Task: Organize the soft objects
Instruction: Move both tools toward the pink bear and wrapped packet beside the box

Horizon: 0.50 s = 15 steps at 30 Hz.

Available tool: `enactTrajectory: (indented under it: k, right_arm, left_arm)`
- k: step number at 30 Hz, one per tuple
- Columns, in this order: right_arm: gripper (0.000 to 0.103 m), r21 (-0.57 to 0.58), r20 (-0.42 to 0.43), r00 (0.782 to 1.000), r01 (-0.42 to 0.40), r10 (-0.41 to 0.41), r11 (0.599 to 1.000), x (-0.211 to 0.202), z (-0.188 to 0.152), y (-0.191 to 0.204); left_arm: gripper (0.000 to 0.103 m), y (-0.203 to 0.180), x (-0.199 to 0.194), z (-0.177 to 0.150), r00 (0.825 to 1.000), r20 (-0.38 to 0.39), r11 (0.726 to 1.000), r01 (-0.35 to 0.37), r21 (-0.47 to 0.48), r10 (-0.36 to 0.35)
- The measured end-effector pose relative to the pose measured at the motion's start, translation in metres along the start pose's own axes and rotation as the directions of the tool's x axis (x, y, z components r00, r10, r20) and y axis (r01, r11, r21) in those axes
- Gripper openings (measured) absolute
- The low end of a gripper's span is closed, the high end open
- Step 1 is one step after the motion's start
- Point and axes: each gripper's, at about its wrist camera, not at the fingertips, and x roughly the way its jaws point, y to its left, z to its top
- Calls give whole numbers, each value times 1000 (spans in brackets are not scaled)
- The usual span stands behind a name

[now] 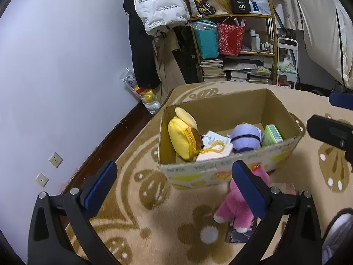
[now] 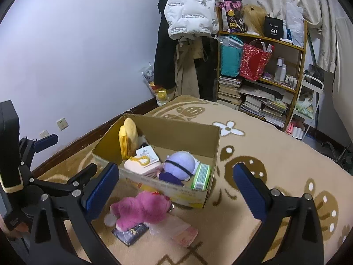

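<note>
A cardboard box (image 1: 222, 169) (image 2: 158, 130) stands on a patterned beige rug. Inside lie a yellow plush (image 1: 182, 135) (image 2: 128, 137), a purple round plush (image 1: 246, 138) (image 2: 179, 165), a pink soft item with a yellow loop (image 2: 141, 165) and a green packet (image 1: 273, 134) (image 2: 201, 176). A pink plush (image 1: 233, 209) (image 2: 141, 207) lies on the rug in front of the box. My left gripper (image 1: 176, 190) is open and empty, above the rug just before the box, its right finger (image 1: 248, 190) over the pink plush. My right gripper (image 2: 176, 190) is open and empty above the pink plush.
A dark booklet (image 2: 130, 234) and a pink plastic-wrapped pack (image 2: 176, 231) lie beside the pink plush. A shelf (image 2: 264, 75) with bags and books, hanging coats (image 2: 189, 13) and a wall (image 1: 66, 66) stand behind. The left gripper shows at the right view's left edge (image 2: 33, 176).
</note>
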Motion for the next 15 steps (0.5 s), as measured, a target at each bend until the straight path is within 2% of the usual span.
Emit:
enactTrajectory:
  k: [6,9,15]
  right_arm:
    - [103,28,-25,999,-41,42,999,6,-18,1]
    - [103,33,-9,998,-56,56,998,9,-26,2]
    - [103,75,-46,996,-78,81,994,21,-38,-1]
  left_arm:
    - [103,-4,9,-9,996,-73,999,42,-23,-44]
    - [103,-9,13,-12,995,-89,999,38,-4,-38]
    - [103,-13,25,-16,990,-131,998,60,-3,-60]
